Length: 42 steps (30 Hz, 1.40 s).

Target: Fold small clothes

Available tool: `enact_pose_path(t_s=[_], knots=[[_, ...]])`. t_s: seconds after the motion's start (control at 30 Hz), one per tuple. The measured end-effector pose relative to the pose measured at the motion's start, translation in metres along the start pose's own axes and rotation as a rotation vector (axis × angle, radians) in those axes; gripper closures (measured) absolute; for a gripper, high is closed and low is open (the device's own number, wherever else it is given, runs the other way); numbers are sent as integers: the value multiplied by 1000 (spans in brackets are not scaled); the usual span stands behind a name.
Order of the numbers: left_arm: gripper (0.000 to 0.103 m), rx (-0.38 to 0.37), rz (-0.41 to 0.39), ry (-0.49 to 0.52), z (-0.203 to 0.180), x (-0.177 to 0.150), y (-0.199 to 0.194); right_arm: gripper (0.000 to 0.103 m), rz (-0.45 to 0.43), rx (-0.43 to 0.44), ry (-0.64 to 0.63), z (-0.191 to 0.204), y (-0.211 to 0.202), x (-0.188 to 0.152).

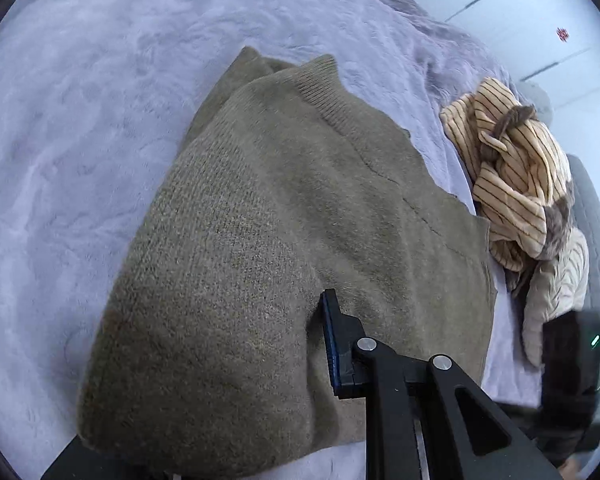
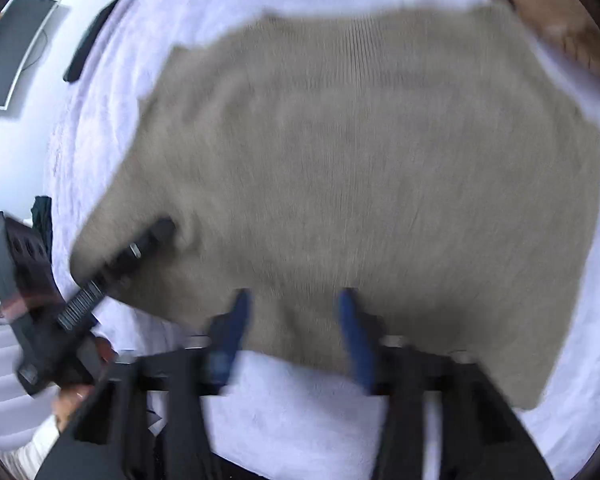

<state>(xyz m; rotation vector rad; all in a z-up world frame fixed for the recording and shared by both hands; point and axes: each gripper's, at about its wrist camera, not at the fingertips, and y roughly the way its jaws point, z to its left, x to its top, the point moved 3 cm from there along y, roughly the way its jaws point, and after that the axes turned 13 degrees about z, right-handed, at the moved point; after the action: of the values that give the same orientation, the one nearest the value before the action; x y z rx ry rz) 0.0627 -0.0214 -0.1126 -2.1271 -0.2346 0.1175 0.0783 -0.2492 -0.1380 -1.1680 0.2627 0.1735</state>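
The olive-brown knitted sweater point(image 1: 284, 216) is lying spread over the pale lilac fleece blanket point(image 1: 80, 128) that is covering the bed, and the left gripper point(image 1: 320, 344) is clamping down on a raised fold of it near the close edge, with the knit bunching up over the near finger so only one blue-padded finger point(image 1: 334, 352) is showing in the left wrist view. From the right wrist view that same left gripper is reaching in from the left side, its tip buried in the sweater's left corner, which is puckering around it. The right gripper point(image 2: 296, 320) is hovering over the sweater's near hem with its two blue fingers point(image 2: 236, 320) standing apart, the knit showing between them but not pinched; the picture is blurring here, so whether the tips are touching the cloth I cannot tell. The sweater's ribbed collar is pointing away toward the far side of the bed. Beside it on the right, just off its edge, a crumpled tan garment with dark pinstripes point(image 1: 516, 168) is sitting in a heap, with a cream quilted piece point(image 1: 556, 280) below it. A grey monitor point(image 2: 16, 48) is showing at the far left.
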Motion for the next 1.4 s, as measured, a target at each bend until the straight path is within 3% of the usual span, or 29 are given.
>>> enact_pose_path(t_s=[0.07, 0.13, 0.2, 0.3, 0.43, 0.53, 0.67, 0.7, 0.77, 0.8, 0.83, 0.9, 1.0, 1.13, 1.23, 1.37, 1.4], knots=[[81, -69, 20, -97, 16, 0, 7, 77, 36, 29, 39, -8, 35, -13], [81, -120, 13, -163, 25, 0, 9, 79, 16, 55, 60, -16, 51, -21], [81, -82, -6, -132, 19, 0, 7, 82, -21, 96, 82, -22, 53, -24], [82, 22, -69, 7, -13, -5, -5, 87, -28, 131, 90, -28, 52, -26], [84, 130, -158, 299, -80, -20, -25, 87, -40, 157, 65, -36, 48, -31], [84, 181, -165, 472, -119, -31, -19, 87, -58, 203, 54, -45, 37, -38], [84, 239, -140, 619, -149, -37, 2, 87, -144, 232, 49, -65, -3, -44], [84, 244, -129, 640, -153, -39, 7, 80, -172, 247, 61, -74, -17, -43], [84, 252, -111, 670, -158, -41, 16, 77, -209, 276, 72, -88, -42, -40], [84, 253, -103, 679, -162, -43, 20, 59, -221, 293, 67, -93, -55, -33], [84, 253, -96, 683, -165, -42, 24, 32, -230, 305, 56, -94, -66, -26], [84, 252, -89, 683, -167, -40, 28, 13, -224, 340, 5, -83, -83, -5], [84, 247, -81, 673, -164, -39, 28, 12, -139, 437, -98, -54, -88, 36], [84, 243, -78, 678, -163, -40, 29, 12, -51, 421, -143, -38, -80, 83], [84, 236, -81, 682, -161, -40, 28, 12, 2, 472, -151, -16, -71, 114], [84, 232, -80, 683, -160, -40, 28, 13, 56, 395, -184, 6, -58, 136], [84, 231, -78, 682, -160, -39, 27, 21, 76, 365, -192, 10, -50, 136]])
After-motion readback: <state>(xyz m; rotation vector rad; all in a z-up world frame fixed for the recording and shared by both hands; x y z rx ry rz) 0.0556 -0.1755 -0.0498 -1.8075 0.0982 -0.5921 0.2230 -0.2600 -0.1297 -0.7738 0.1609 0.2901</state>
